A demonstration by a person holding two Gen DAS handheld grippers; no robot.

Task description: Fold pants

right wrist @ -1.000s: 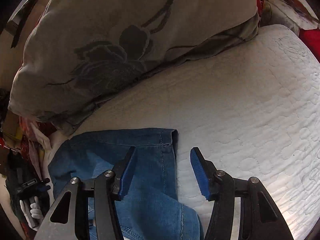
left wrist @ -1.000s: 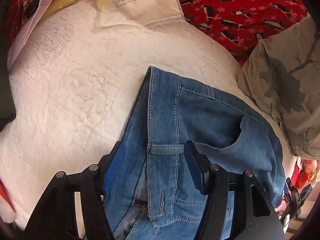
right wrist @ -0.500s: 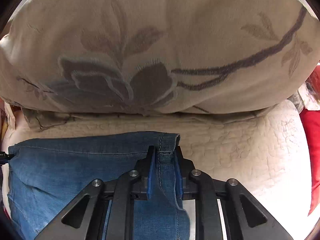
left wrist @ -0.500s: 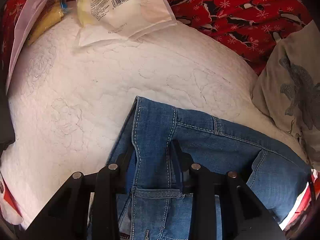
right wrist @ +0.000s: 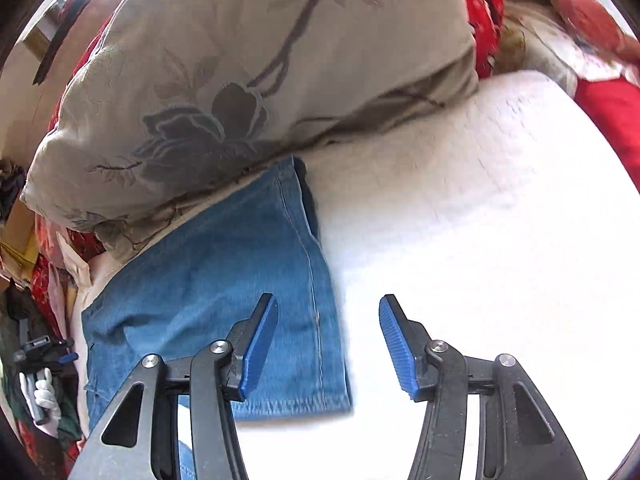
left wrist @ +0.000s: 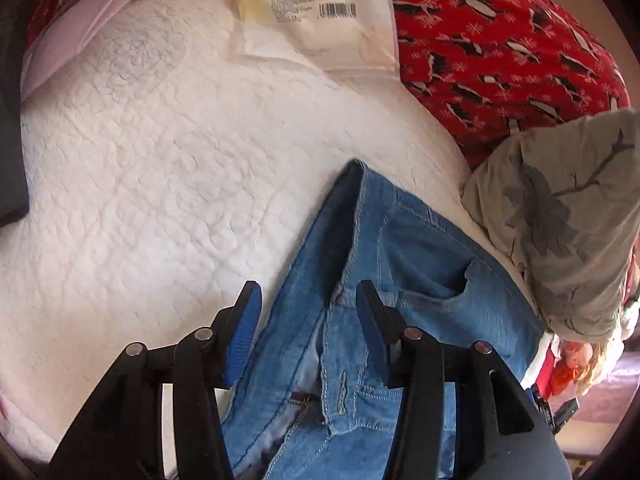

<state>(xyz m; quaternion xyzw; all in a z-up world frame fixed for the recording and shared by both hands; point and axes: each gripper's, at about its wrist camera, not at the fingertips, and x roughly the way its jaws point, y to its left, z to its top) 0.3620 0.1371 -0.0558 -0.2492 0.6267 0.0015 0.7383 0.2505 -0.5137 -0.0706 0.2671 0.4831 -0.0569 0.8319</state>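
Observation:
Blue denim pants (left wrist: 404,264) lie folded on a white quilted bed cover (left wrist: 160,184). In the left wrist view the waistband, fly and a front pocket show. My left gripper (left wrist: 306,320) is open above the waistband edge and holds nothing. In the right wrist view the folded pants (right wrist: 224,280) lie flat with a hem at the near edge. My right gripper (right wrist: 328,344) is open and empty, above the pants' right edge and the white cover (right wrist: 480,240).
A grey floral pillow (right wrist: 248,80) lies against the far edge of the pants and also shows in the left wrist view (left wrist: 560,216). A red patterned blanket (left wrist: 500,64) and a plastic package (left wrist: 316,12) lie at the back.
Both grippers were shut on the pants half a second ago; both have opened, let go and pulled back. The pants now lie flat on the cover.

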